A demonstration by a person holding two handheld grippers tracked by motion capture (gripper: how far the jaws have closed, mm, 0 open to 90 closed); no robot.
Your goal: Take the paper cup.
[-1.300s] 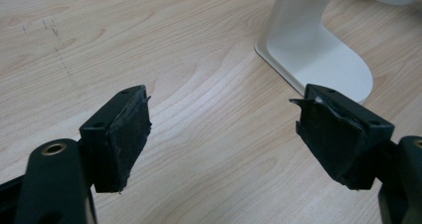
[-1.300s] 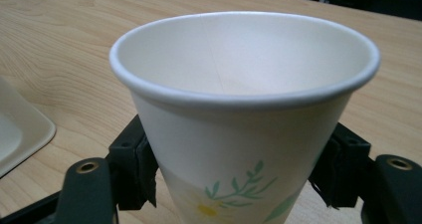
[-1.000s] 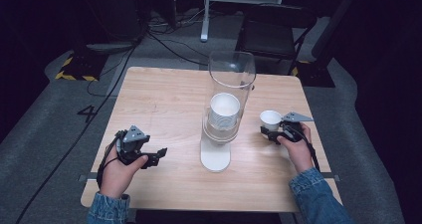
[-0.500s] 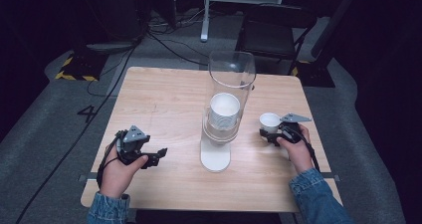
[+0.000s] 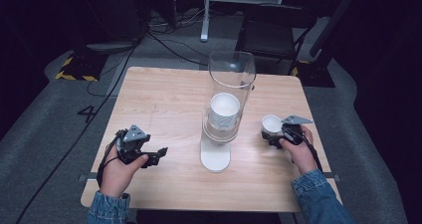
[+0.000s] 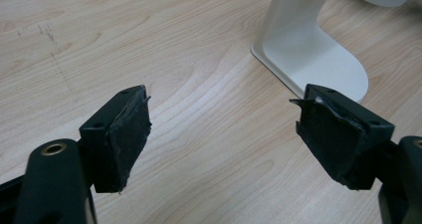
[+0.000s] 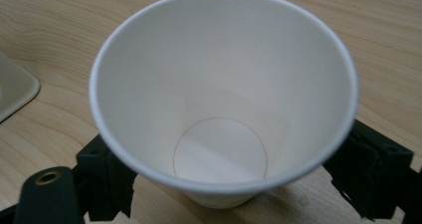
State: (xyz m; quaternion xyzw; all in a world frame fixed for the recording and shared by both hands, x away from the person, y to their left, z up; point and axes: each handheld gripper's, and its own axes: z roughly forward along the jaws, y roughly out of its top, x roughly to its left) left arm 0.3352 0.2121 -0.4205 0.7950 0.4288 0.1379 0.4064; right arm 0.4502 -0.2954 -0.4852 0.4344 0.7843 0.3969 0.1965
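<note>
Near table's (image 5: pixel 164 92) right edge, right tongs (image 5: pixel 272 134) apparently grip cup (image 5: pixel 271 124).

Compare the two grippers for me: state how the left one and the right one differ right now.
The left gripper is open with nothing between its jaws, only bare wooden table; the right gripper has its jaws against the sides of a white paper cup. The left gripper lies left of the white dispenser stand, the right gripper on its other side. Shared: both are black, hand-held and low over the table.
</note>
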